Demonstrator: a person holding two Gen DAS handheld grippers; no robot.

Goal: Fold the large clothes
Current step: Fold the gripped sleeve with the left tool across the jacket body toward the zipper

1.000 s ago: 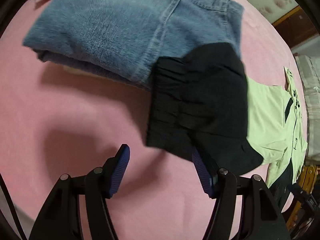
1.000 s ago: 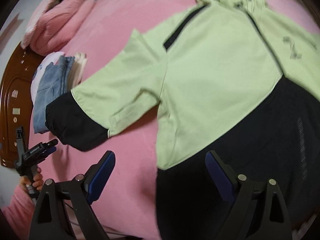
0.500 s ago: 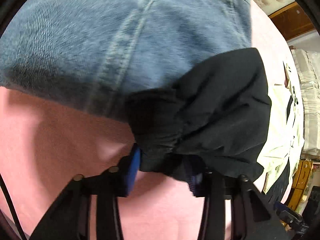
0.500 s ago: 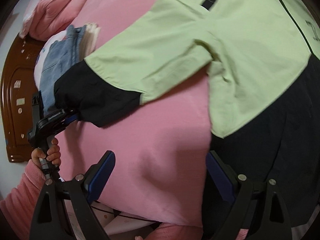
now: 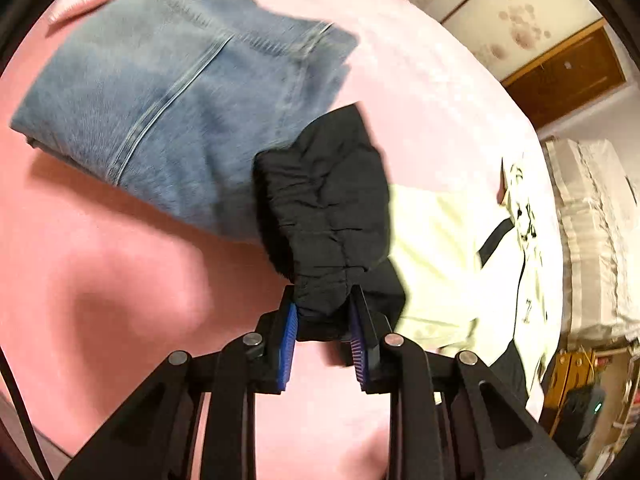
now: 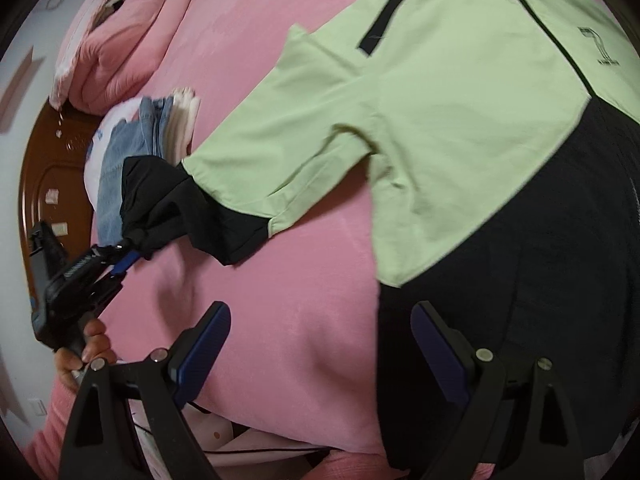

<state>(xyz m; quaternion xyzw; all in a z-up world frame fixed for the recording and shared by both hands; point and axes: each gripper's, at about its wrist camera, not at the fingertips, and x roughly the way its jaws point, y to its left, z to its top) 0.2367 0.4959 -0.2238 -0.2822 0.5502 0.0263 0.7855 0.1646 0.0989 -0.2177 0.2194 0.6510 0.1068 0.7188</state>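
While beside folded jeans (image 5: 168, 92), left tool (image 5: 323, 334) closing on cuff (image 5: 320, 216).

Your jacket (image 6: 460, 128) spread on bed (image 6: 280, 300); sleeve cuff (image 5: 324, 208) overlapping folded jeans (image 5: 172, 92); pillows (image 6: 120, 40) behind jeans.

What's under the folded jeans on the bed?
In the right wrist view the folded jeans lie on a stack of pale folded fabric on the pink bedsheet. What those layers are is hidden; only their edges show.
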